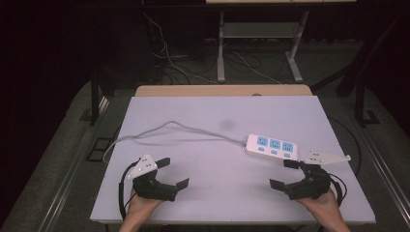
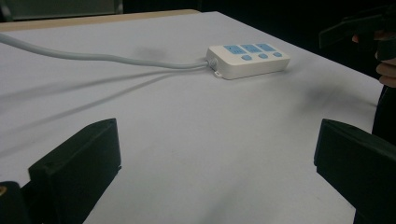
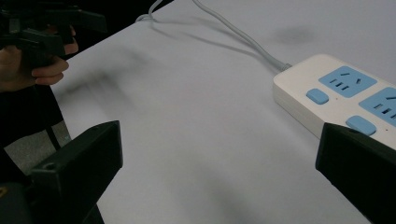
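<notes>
From the high view, the white power strip (image 1: 273, 146) lies flat on the right half of the desk (image 1: 212, 116), its grey cable (image 1: 169, 126) trailing off over the left edge. The right hand-held gripper (image 1: 283, 174) rests near the front edge, just in front of the strip's near end, jaws spread wide with nothing between them. The left hand-held gripper (image 1: 170, 173) sits well apart from the strip on the left side, also wide and empty. I judge this to be the approach step: nothing is grasped yet, and both hands look poised to start.

In the left gripper view, the 2 black jaws stand far apart over bare desk; the power strip (image 2: 247, 58) lies well ahead with its 3 blue sockets up, and the cable (image 2: 93, 57) runs off to the left.

In the right gripper view, the jaws are likewise spread with only desk surface between them, while the power strip (image 3: 336, 98) lies just beyond the right-hand jaw, close but, as far as I can tell, not touching. The next move, I think, calls for the right hand-held gripper to swing toward the strip's body and centre it between the jaws before closing.
</notes>
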### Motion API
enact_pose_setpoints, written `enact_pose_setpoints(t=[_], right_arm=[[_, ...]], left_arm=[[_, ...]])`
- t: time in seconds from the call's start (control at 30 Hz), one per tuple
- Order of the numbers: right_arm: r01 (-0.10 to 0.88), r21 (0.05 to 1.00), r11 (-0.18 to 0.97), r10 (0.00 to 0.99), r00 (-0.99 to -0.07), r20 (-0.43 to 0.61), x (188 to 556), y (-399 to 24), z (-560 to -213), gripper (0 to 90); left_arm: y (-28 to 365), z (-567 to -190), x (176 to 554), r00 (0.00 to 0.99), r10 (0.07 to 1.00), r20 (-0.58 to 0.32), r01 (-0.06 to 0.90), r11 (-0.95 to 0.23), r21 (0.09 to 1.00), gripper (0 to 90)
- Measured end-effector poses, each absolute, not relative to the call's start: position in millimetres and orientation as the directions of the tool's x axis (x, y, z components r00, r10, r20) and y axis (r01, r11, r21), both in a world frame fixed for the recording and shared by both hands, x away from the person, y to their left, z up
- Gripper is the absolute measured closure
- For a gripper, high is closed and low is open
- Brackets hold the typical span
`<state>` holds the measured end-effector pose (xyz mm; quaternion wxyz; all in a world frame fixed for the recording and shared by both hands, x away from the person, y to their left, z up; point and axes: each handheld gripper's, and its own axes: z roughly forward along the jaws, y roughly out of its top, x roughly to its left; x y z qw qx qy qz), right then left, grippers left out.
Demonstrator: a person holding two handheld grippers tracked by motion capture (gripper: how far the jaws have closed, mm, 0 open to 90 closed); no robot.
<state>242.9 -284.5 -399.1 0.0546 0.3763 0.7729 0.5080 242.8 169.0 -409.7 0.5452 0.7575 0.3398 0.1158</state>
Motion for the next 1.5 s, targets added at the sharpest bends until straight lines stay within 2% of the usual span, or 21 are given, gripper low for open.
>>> enact_pose_setpoints(t=[0.47,1.0,1.5], right_arm=[[0.545,0.815,0.196,0.642,-0.700,0.313,240,-294,-399,0.5],[0.562,0.787,0.256,0.627,-0.716,0.307,244,-286,-397,0.5],[0.543,0.772,0.330,0.613,-0.746,0.263,258,-284,-373,0.5]], left_arm=[[163,-412,242,0.755,0.629,-0.184,0.389,-0.203,0.899,0.0],[165,-414,242,0.754,0.632,-0.179,0.391,-0.214,0.895,0.0],[166,-415,242,0.753,0.632,-0.183,0.397,-0.214,0.893,0.0]])
